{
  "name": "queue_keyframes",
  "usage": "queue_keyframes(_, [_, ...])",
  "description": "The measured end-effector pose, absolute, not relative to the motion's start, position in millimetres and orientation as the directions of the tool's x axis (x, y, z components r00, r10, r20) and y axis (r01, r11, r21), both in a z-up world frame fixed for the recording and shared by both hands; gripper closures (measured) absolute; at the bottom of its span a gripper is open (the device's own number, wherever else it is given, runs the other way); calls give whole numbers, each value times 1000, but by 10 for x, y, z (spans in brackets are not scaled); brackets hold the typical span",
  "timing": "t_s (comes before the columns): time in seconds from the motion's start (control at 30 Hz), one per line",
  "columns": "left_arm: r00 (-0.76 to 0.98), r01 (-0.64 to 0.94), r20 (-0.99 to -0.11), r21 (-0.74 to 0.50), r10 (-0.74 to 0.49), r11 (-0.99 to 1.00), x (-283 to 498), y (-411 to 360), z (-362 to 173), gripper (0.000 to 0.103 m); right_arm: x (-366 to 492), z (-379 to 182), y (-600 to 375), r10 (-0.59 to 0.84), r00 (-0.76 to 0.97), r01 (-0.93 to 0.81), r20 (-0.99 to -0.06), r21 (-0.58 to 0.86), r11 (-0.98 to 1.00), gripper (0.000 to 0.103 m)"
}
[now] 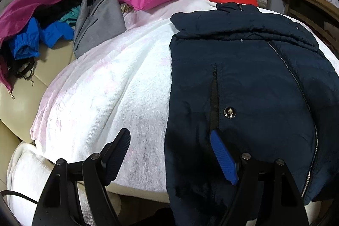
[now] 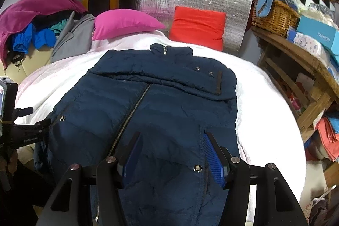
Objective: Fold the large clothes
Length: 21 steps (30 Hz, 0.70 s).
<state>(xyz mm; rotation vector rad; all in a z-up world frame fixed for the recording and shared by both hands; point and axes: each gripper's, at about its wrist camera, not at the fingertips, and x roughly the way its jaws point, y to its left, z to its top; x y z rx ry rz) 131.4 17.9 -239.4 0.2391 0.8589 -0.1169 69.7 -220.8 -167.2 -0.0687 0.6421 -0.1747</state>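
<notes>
- Far to the left gripper's [image 1: 169, 154] left, a heap of clothes [image 1: 31, 35] waits on the beige sofa [image 1: 27, 86]: magenta, bright blue, grey. By the look of it, none of that is folded yet.
- Ahead of its left finger lies bare white blanket [image 1: 106, 88], a broad clear stretch with plenty of room to swing across.
- The left gripper stands spread wide, holding nothing; its right pad hovers over the navy puffer jacket's [image 1: 243, 77] left edge, near the pocket slit [image 1: 215, 94].
- The jacket lies front up, zipped, collar away from the grippers, hem hanging off the near edge. Both sleeves seem already laid across the chest, so I'd say the lengthwise fold is what's left.
- The right gripper [image 2: 171, 151] is also parted, empty, poised above the jacket's [image 2: 159, 109] lower front, the snap button [image 2: 197, 168] between its fingers.
- Off its right finger, a narrow white strip, then the blanket drops away.
- Further right, a wooden shelf [image 2: 296, 52] with a wicker basket [image 2: 273, 18] crowds in: less elbow room there.
- Beyond, pink [image 2: 125, 22] and red [image 2: 197, 27] cushions mark the far limit.
</notes>
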Motion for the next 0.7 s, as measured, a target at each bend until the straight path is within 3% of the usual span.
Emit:
queue_keyframes(0.13, [570, 182, -819, 55, -60, 982, 1319, 379, -2427, 25, 596, -1752, -2504, -147, 761, 168, -632, -27, 985, 31])
queue_keyframes(0.5, [408, 103, -895, -153, -182, 983, 1267, 738, -2664, 25, 0, -2464, -3409, -72, 640, 318, -765, 178, 931, 30])
queue_keyframes(0.6, [377, 125, -896, -202, -235, 971, 1197, 709, -2716, 51, -70, -2623, -3580, -26, 612, 347, -791, 239, 907, 29])
queue_keyframes(0.7, [355, 128, -902, -214, -246, 968, 1154, 682, -2781, 52, -55, -2750, -3661, 32, 585, 358, -810, 294, 886, 29])
